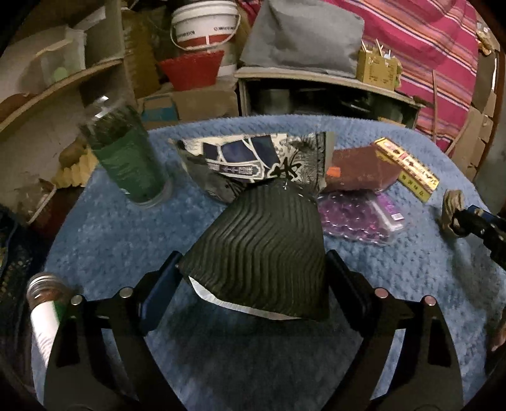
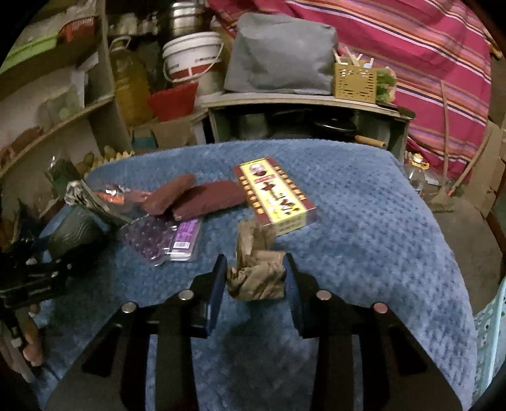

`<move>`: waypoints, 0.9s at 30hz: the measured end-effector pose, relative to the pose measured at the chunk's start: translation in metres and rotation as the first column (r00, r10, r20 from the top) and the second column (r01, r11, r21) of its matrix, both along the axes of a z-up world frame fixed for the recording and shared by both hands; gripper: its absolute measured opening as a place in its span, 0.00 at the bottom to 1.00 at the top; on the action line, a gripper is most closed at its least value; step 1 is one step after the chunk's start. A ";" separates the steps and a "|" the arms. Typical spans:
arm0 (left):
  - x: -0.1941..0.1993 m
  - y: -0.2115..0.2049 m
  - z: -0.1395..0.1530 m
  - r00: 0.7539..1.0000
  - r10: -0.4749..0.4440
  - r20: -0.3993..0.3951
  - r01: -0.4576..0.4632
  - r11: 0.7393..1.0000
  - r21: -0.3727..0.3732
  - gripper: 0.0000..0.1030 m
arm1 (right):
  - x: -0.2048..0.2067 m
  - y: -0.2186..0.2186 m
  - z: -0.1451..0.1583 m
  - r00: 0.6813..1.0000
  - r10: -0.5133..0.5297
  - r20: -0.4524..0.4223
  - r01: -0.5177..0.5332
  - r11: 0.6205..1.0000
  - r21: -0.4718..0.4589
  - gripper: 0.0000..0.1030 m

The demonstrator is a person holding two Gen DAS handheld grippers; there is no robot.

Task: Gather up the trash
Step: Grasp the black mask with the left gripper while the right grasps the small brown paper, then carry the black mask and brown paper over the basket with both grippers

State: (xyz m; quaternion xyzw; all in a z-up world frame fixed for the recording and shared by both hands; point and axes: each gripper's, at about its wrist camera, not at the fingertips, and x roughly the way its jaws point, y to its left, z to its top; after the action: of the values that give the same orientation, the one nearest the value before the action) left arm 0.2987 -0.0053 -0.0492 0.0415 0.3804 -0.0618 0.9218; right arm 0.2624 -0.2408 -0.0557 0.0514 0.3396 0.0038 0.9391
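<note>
A black ridged paper cup (image 1: 262, 253) lies on its side between the fingers of my left gripper (image 1: 253, 257), which is shut on it just above the blue blanket (image 1: 110, 237). In the right wrist view the same cup (image 2: 76, 230) shows at the left edge. My right gripper (image 2: 254, 262) is shut on a crumpled brown paper (image 2: 256, 278), both pads pressing its sides. The left wrist view shows that paper (image 1: 452, 208) at the far right. More trash lies behind: a purple blister pack (image 2: 164, 237), maroon pouches (image 2: 202, 196), a yellow and red box (image 2: 275, 193) and a printed wrapper (image 1: 253, 155).
A green clear tube (image 1: 126, 158) stands at the blanket's left, and a bottle (image 1: 44, 297) lies near the left gripper. Shelves, a white bucket (image 1: 205, 25) and a grey bag (image 1: 303, 38) crowd the back. A pale blue basket (image 2: 490, 332) sits at the right edge.
</note>
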 end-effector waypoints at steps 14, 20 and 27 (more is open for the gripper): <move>-0.057 -0.023 0.045 0.994 0.009 0.110 -0.011 1.000 0.010 0.84 | -0.054 -0.039 0.030 0.997 -0.040 0.068 0.039 0.999 0.016 0.35; -0.070 -0.066 0.057 0.991 -0.029 0.133 0.030 1.000 -0.008 0.84 | -0.084 -0.075 0.044 0.991 -0.086 0.101 0.087 0.996 0.001 0.35; -0.086 -0.128 0.061 0.982 -0.103 0.156 0.109 0.994 -0.025 0.85 | -0.125 -0.137 0.057 0.979 -0.161 0.129 0.167 0.985 -0.041 0.35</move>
State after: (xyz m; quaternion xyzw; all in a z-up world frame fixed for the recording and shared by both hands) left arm 0.2126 -0.1331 0.0116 0.0508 0.3042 -0.1137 0.9444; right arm 0.1376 -0.3774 0.0016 0.0549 0.2748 -0.0792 0.9567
